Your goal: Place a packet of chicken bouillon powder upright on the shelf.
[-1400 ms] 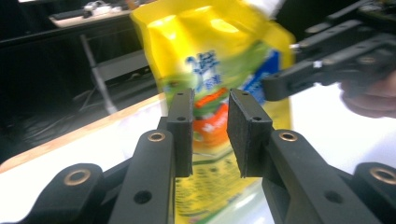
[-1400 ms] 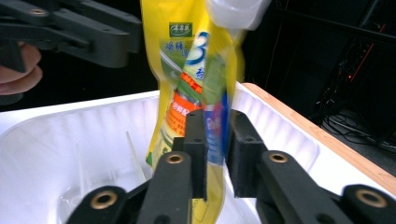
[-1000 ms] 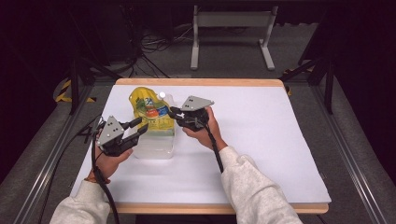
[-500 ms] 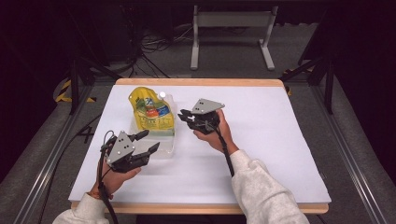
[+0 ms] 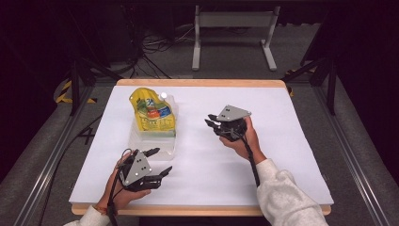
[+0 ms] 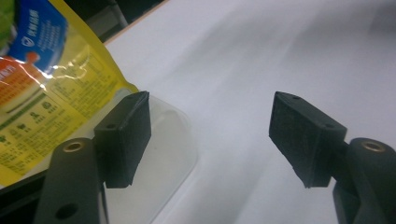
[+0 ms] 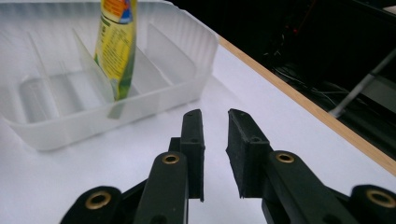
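Yellow glossy plastic pouch with printed label (image 5: 153,112) stands upright in the far part of a clear ribbed plastic organiser tray (image 5: 141,142), slotted between thin dividers; other compartments look empty. Judged light, soft-sided and slippery; film would crumple under a hard pinch. Best hold: the flat top seal or upper edge, not the bulging body. Tray looks light and likely to slide on the white counter (image 5: 282,141). Left gripper (image 5: 155,162), just beside the tray's near edge, has just been opening; fingers apart, nothing between. Right gripper (image 5: 211,125), well apart from the tray, fingers nearly closed, empty.
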### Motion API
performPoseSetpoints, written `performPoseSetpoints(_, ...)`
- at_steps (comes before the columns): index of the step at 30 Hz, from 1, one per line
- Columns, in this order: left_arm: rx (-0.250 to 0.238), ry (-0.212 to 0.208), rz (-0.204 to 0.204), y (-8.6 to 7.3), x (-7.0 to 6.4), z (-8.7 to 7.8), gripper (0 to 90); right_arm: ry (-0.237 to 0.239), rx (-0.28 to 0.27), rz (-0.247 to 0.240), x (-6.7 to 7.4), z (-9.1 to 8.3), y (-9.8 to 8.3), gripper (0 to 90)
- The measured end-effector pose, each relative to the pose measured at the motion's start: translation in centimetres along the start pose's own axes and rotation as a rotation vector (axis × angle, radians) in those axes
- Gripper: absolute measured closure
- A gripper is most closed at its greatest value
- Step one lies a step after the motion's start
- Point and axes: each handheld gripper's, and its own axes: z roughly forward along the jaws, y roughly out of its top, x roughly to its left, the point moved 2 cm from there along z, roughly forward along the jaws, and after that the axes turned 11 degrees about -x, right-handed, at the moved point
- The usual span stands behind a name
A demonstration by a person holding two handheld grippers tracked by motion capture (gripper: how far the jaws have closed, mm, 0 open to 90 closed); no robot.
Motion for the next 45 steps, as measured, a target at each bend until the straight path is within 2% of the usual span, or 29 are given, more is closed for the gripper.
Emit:
performPoseSetpoints(4,0.016,-0.022,-0.007,-0.6,-0.5,0.2,26.3,-0.027,0.020,-0.003,-0.5,-1.2,-0.3,73.3)
performPoseSetpoints(10,0.066,-0.065,-0.022,-1.7,-1.5,0.8,23.0,-0.073,0.061,-0.013,-1.4,-3.5,-1.3,67.1)
performPoseSetpoints(13,0.078,-0.077,-0.043,-2.1,-1.5,0.9,21.2,-0.090,0.078,-0.016,-1.7,-4.7,-2.0,64.4)
performPoseSetpoints(18,0.091,-0.078,-0.072,-2.5,-1.3,0.8,19.0,-0.110,0.115,-0.023,-2.1,-6.3,-3.2,57.2)
performPoseSetpoints(23,0.127,-0.092,-0.084,-3.3,-1.2,0.8,15.5,-0.133,0.138,-0.032,-2.4,-8.3,-4.3,46.3)
performPoseSetpoints(25,0.134,-0.088,-0.080,-3.4,-1.2,0.8,14.7,-0.138,0.140,-0.035,-2.5,-8.6,-4.4,45.3)
performPoseSetpoints(26,0.138,-0.093,-0.086,-3.6,-1.1,0.9,14.1,-0.145,0.149,-0.036,-2.5,-9.4,-4.8,42.3)
performPoseSetpoints(34,0.169,-0.100,-0.109,-4.2,-1.0,0.8,10.1,-0.169,0.175,-0.040,-2.4,-12.0,-6.3,33.9)
performPoseSetpoints(38,0.171,-0.102,-0.115,-4.4,-0.9,0.7,9.1,-0.178,0.195,-0.051,-2.2,-13.2,-7.2,29.5)
performPoseSetpoints(45,0.169,-0.088,-0.128,-4.6,-0.5,0.2,8.3,-0.186,0.211,-0.032,-1.9,-15.8,-8.9,23.6)
